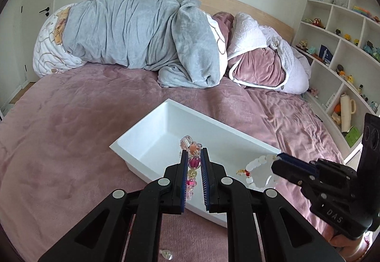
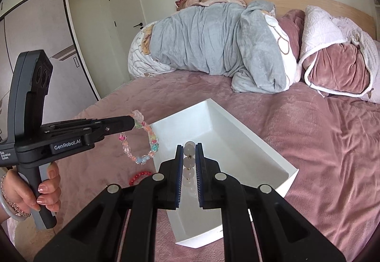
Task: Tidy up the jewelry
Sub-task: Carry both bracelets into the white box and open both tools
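A white rectangular tray (image 1: pixel 152 124) lies on the pink bedspread; it also shows in the right wrist view (image 2: pixel 237 124). My left gripper (image 1: pixel 194 152) is shut on a colourful bead bracelet (image 1: pixel 192 162) over the tray's near edge; the bracelet hangs from it in the right wrist view (image 2: pixel 142 138). My right gripper (image 2: pixel 189 148) is shut on a white bead bracelet (image 2: pixel 189 162) above the tray; in the left wrist view that bracelet (image 1: pixel 256 167) hangs at the tray's right end. A red bead bracelet (image 2: pixel 140 176) lies on the bedspread left of the tray.
Rolled grey and pink quilts (image 1: pixel 133 31) lie across the head of the bed. White shelves (image 1: pixel 344 36) with small toys stand at the right. A wardrobe and door (image 2: pixel 83 24) stand left of the bed.
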{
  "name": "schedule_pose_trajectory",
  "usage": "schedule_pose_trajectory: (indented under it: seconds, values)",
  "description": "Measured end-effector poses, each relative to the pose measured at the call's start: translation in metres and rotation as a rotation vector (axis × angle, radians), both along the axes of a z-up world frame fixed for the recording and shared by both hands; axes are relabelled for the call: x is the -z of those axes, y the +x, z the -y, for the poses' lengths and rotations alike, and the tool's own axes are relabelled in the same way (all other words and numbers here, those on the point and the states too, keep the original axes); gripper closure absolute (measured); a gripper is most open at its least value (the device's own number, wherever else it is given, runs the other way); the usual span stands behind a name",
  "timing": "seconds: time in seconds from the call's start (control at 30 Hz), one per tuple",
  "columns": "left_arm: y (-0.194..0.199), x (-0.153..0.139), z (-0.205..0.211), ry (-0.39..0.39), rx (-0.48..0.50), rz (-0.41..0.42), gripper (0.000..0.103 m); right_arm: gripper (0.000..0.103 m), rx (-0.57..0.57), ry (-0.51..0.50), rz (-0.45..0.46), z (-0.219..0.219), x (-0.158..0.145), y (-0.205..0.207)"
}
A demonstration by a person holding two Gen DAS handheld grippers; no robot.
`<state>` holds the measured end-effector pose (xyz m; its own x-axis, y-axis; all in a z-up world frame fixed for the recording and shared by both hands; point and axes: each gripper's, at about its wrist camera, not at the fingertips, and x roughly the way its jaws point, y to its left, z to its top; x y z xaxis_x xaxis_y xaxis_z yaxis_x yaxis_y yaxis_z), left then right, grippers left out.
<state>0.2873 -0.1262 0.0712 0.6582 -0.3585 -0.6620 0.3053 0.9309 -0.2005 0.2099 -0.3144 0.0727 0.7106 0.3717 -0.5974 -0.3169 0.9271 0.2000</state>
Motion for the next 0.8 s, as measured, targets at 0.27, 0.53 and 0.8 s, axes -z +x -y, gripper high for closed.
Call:
schedule_pose_trajectory:
  seconds: [0.27, 0.53, 0.8]
  values:
    - [0.043, 0.041, 0.038, 0.056, 0.026, -0.067, 0.087, 0.092, 0.008, -0.016, -0.093, 0.006, 0.045, 0.021]
    - [0.061, 0.069, 0.048, 0.101, 0.013, -0.101, 0.073, 0.091, 0.018, -0.023, -0.106, 0.015, 0.061, 0.026]
    - [0.04, 0.045, 0.025, 0.162, -0.005, -0.007, 0.046, 0.059, 0.018, -0.071, -0.029, 0.006, 0.042, 0.012]
